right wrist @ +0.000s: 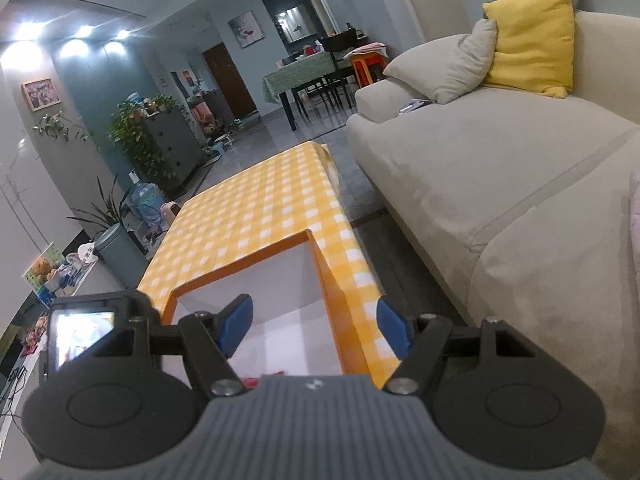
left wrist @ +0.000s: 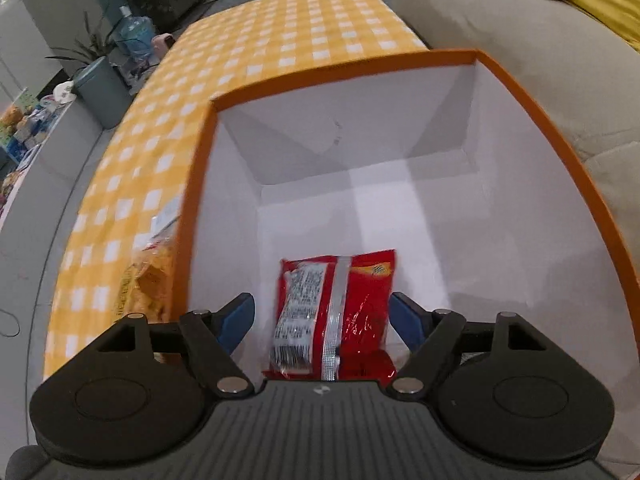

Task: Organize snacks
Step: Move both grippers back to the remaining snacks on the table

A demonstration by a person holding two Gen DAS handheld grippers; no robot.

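An orange-rimmed box [left wrist: 200, 184] with white inner walls stands on the yellow checked table [left wrist: 280, 40]. A red snack packet [left wrist: 336, 312] lies on the box floor at the near end. My left gripper [left wrist: 322, 320] is open above the box, its blue fingers [left wrist: 240, 316] apart on either side of the packet and not touching it. A yellow snack bag [left wrist: 154, 284] lies on the table just left of the box. My right gripper [right wrist: 314, 324] is open and empty, above the box's near right part [right wrist: 324, 280]. The left gripper's body [right wrist: 88, 332] shows at its left.
A beige sofa [right wrist: 480, 168] with a yellow cushion [right wrist: 528, 40] runs along the table's right side. On the left floor stand a grey bin [left wrist: 102, 92], a water bottle [left wrist: 134, 34] and plants [right wrist: 140, 136]. The far table stretch is bare cloth [right wrist: 272, 200].
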